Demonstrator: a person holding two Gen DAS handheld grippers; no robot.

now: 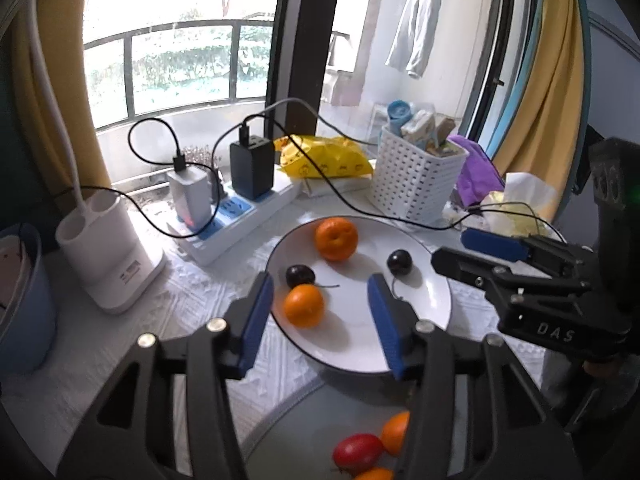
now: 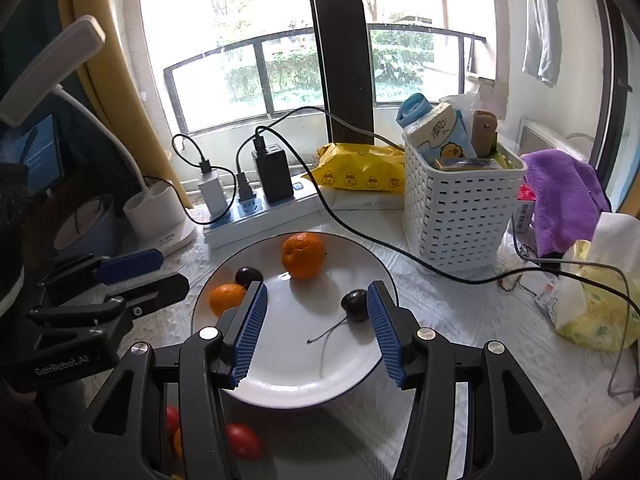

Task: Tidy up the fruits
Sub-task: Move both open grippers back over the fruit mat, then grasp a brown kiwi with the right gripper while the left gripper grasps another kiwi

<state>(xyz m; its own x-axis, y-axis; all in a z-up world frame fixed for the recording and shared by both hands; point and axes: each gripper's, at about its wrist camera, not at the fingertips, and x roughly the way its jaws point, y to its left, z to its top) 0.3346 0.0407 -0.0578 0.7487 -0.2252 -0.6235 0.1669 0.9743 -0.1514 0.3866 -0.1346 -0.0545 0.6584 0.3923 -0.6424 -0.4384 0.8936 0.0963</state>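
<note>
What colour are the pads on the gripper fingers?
Blue, ribbed pads on black fingers; clearest in the right wrist view.

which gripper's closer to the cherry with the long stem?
Right. The right gripper has the stemmed cherry just inside its right finger; the left gripper sits over the plate's other side, by the small orange.

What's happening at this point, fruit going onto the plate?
A person holds a gripper in each hand over the white plate, sorting fruit. Both the left gripper and right gripper are open and empty. The plate holds two oranges and two dark cherries. More fruit, including a red tomato-like one, waits in the grey dish nearest the cameras.
</note>
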